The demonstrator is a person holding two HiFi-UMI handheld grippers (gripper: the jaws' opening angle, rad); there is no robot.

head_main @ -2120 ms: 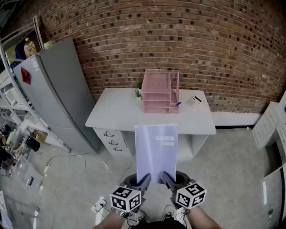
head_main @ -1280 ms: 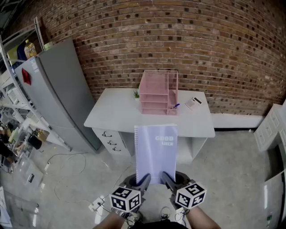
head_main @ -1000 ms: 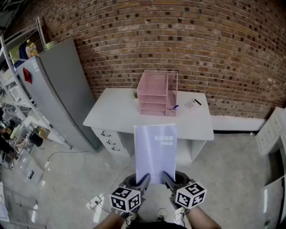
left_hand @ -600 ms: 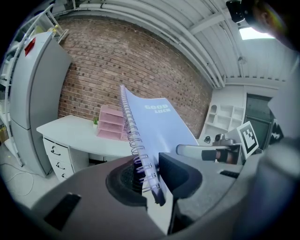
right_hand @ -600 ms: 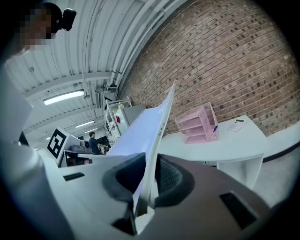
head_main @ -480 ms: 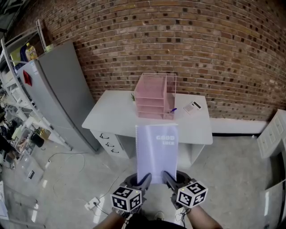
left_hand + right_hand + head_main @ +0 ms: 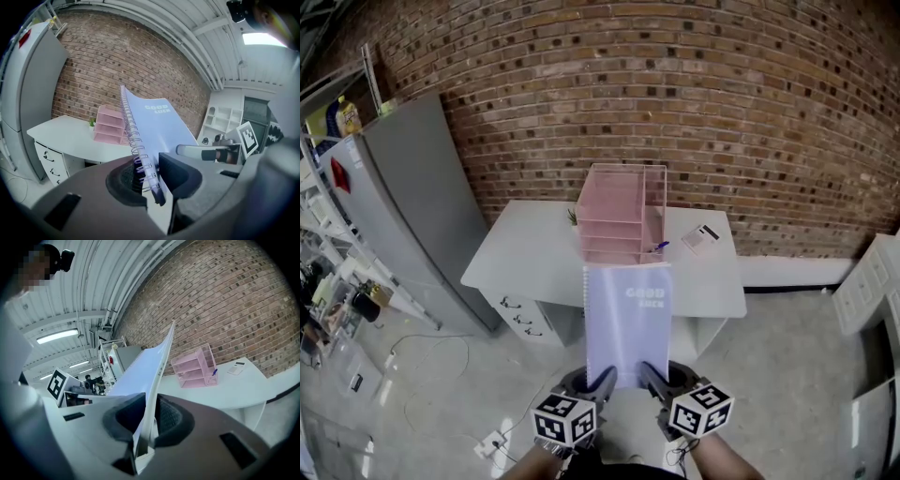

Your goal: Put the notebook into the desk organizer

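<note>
**Notebook held by its near edge, organizer ahead**

Both tools pinch the notebook at its six o'clock edge. The left tool takes the seven o'clock corner and the right tool the five o'clock corner. In the left gripper view the jaws press on the wire-bound spine side. In the right gripper view the jaws clamp the open page edge.

The notebook is carried in the air, cover up. It is short of the worktop, with the pink organizer at twelve o'clock from it.

It looks light, a thin spiral-bound pad with a smooth lilac cover. The cover holds fairly flat but would probably flex and droop at the far end, because only the near edge is gripped. The cover may be slick, so a firm pinch well in from the rim seems wise. The wire coil gives the left tool something to catch on.

Keeping both corners level should stop the sheets from fanning open. The far edge will likely need to lead into a tray slot, and the wire mesh could snag the coil.
</note>
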